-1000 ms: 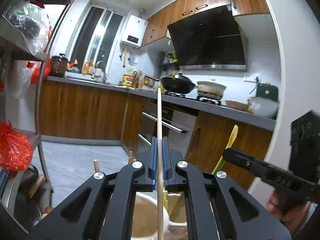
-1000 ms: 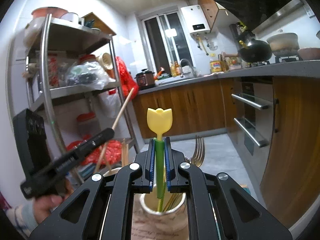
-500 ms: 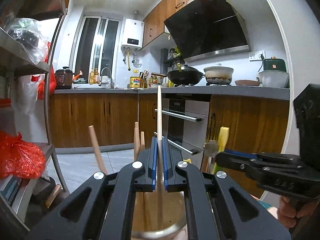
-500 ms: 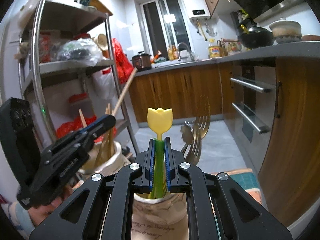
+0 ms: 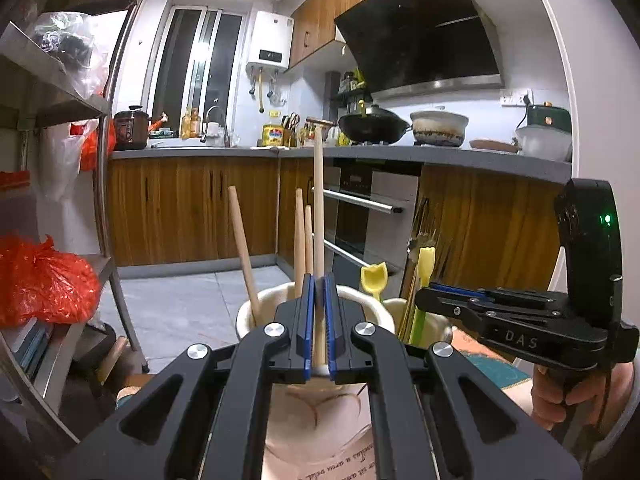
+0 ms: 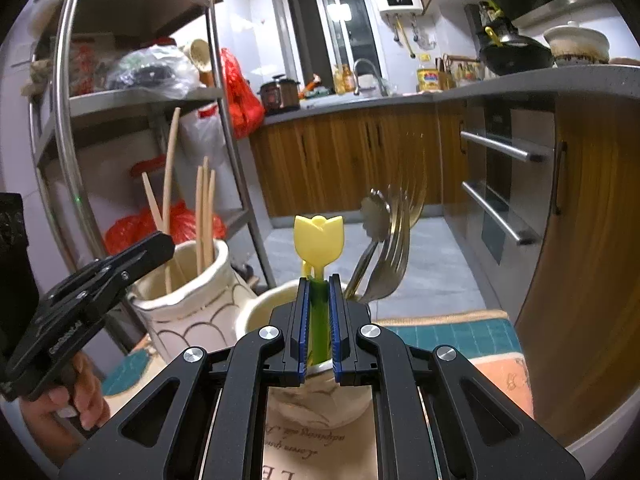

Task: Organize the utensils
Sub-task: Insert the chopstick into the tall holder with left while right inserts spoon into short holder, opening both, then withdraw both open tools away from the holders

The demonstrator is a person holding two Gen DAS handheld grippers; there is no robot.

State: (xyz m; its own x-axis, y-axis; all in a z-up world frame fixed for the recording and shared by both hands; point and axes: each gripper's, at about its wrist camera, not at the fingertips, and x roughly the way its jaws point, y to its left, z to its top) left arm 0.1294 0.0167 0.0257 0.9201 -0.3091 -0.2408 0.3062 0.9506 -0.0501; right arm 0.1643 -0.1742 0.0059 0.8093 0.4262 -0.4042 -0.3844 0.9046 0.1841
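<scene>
In the left wrist view my left gripper [image 5: 319, 282] is shut on a long wooden chopstick [image 5: 318, 200]. It stands upright, with its lower end inside a cream jar [image 5: 250, 314] that holds several other wooden sticks [image 5: 242, 240]. In the right wrist view my right gripper [image 6: 319, 280] is shut on the green stem of a yellow tulip-topped utensil [image 6: 319, 238], over a second cream jar [image 6: 256, 316] with metal forks [image 6: 394, 240] in it. The left gripper [image 6: 164, 242] shows there beside the chopstick jar [image 6: 192, 316]. The right gripper [image 5: 422, 300] shows at the right of the left wrist view.
A metal shelf rack [image 6: 64, 128] with bags stands behind the jars, with a red bag [image 5: 40, 280] low on it. A teal and orange mat [image 6: 460, 332] lies under the jars. Wooden cabinets and an oven [image 5: 368, 220] line the far side.
Both grippers have come down with their utensils. The chopstick and the tulip utensil now sit lower in their jars, and the jars' rims have come into view.
</scene>
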